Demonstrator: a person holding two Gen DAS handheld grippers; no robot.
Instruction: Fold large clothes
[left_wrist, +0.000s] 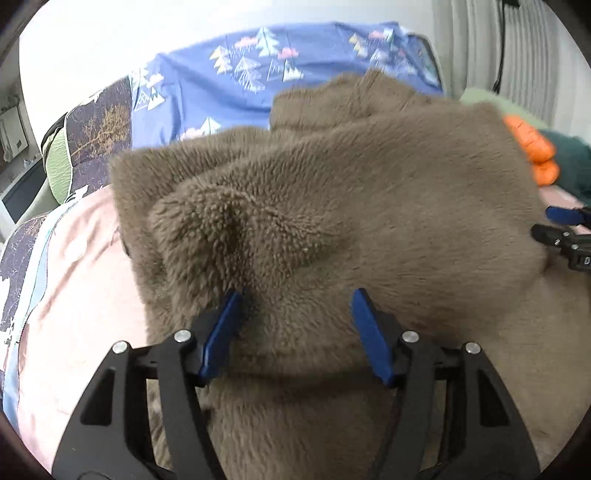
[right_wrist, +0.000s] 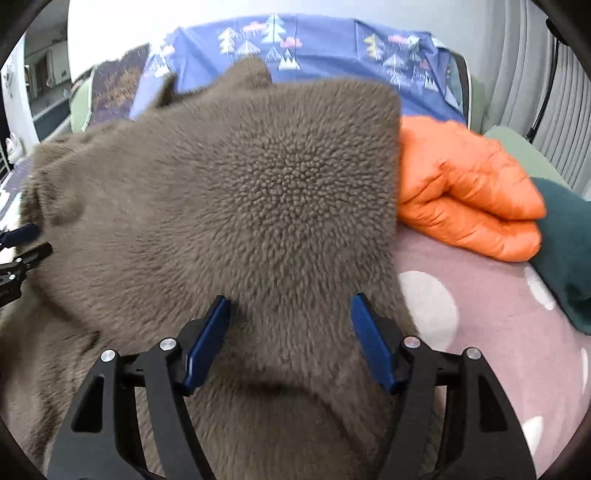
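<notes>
A large grey-brown fleece garment (left_wrist: 369, 184) lies bunched on a bed and fills most of both views (right_wrist: 258, 177). My left gripper (left_wrist: 296, 295) sits over its near left part, jaws wide, with a raised fold of fleece between the blue pads; the left pad's tip is sunk into the pile. My right gripper (right_wrist: 290, 301) hovers over the garment's right side near its edge, jaws wide, with fleece between the pads but not clamped. Each gripper shows at the edge of the other's view: the right gripper (left_wrist: 543, 221) and the left gripper (right_wrist: 33, 240).
The pink, white-dotted bed sheet (right_wrist: 498, 314) shows to the right of the fleece and at the left (left_wrist: 74, 277). A folded orange puffer jacket (right_wrist: 461, 192) and a dark green garment (right_wrist: 565, 251) lie to the right. A blue tree-print cloth (left_wrist: 240, 74) hangs behind.
</notes>
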